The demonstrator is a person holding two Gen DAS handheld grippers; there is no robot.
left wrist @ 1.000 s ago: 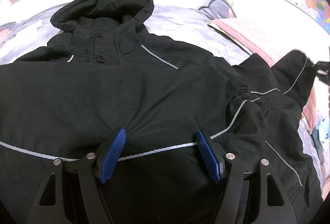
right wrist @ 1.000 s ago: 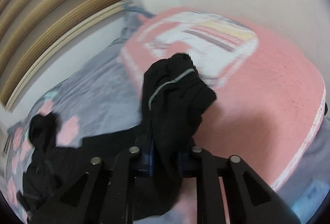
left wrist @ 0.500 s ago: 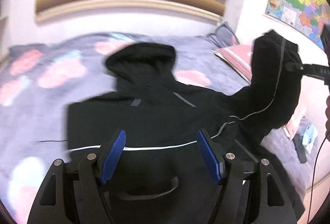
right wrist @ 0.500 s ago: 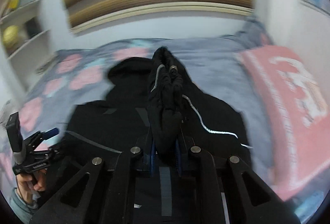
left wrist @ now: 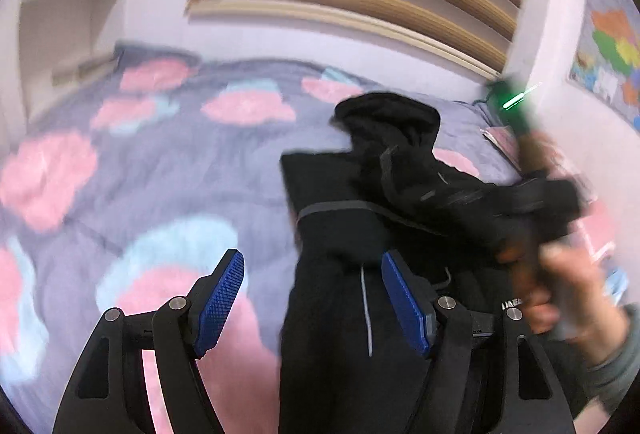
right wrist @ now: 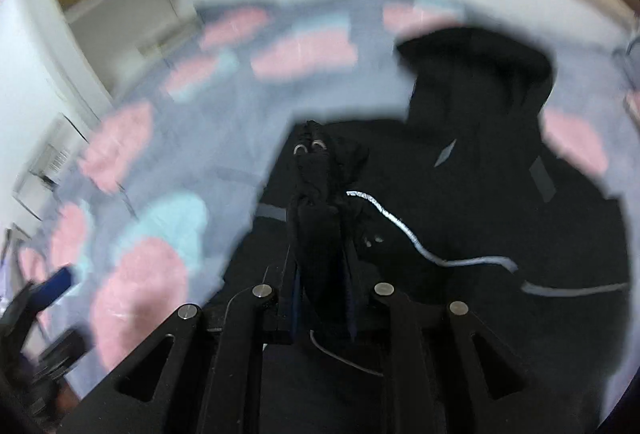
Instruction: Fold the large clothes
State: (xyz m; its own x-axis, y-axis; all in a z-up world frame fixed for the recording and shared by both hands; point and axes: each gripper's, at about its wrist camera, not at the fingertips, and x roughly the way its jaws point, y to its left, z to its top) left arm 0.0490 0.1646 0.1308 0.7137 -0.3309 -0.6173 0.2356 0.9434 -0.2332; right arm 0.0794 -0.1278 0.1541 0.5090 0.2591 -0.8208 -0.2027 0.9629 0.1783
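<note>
Black hooded jacket of smooth fabric with thin reflective piping (right wrist: 480, 202) lies on the grey quilt printed with pink and pale-blue clouds (left wrist: 132, 170), hood toward the headboard, one side already doubled inward. The right gripper (right wrist: 322, 254) has a bunched sleeve (right wrist: 320, 170) between its fingers, and its jaws are just opening around the cloth, so the step in hand looks like laying that sleeve across the body. The left gripper (left wrist: 312, 298) hangs over the jacket's near edge with its blue-padded fingers (left wrist: 222, 298) wide apart, holding nothing. Next, I judge, the sleeve must drop flat on the body before the hem is folded up toward the hood.
</note>
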